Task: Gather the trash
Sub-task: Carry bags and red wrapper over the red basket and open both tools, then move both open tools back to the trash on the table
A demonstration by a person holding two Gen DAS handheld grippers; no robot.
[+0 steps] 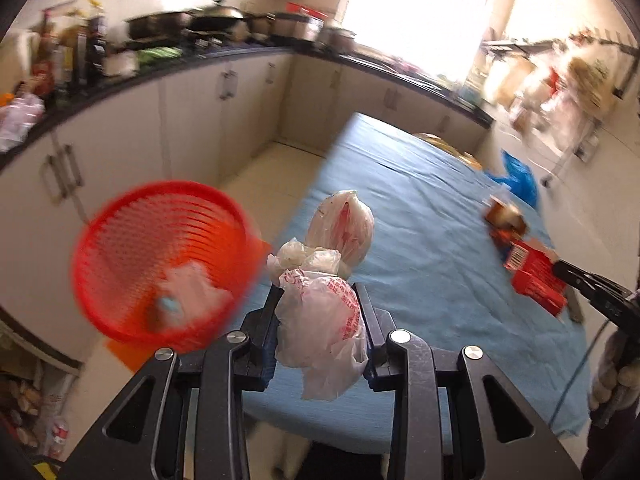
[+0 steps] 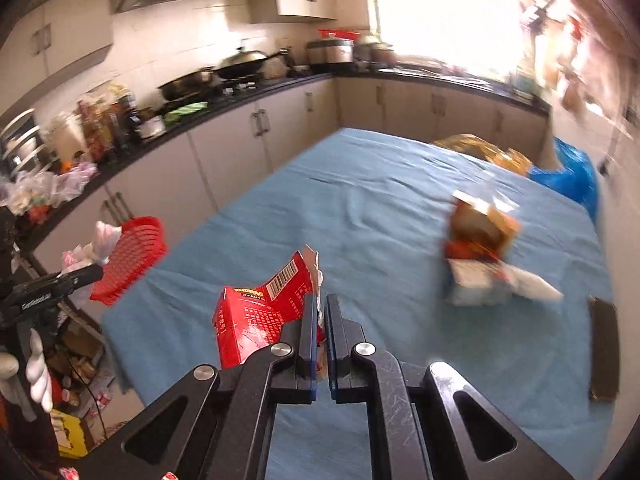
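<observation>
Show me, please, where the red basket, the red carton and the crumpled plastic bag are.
red basket [image 1: 160, 256]: left wrist view, inner mesh wall.
red carton [image 2: 256, 320]: right wrist view, printed side.
crumpled plastic bag [image 1: 320, 320]: left wrist view, middle.

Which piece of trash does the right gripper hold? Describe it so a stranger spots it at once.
Start from the table under the blue cloth in the middle of the kitchen. At its near edge the right gripper is shut on a flattened red cardboard box with a torn top. Its white barcode patch and yellow label set it apart from the blurred brown and white carton farther right.
</observation>
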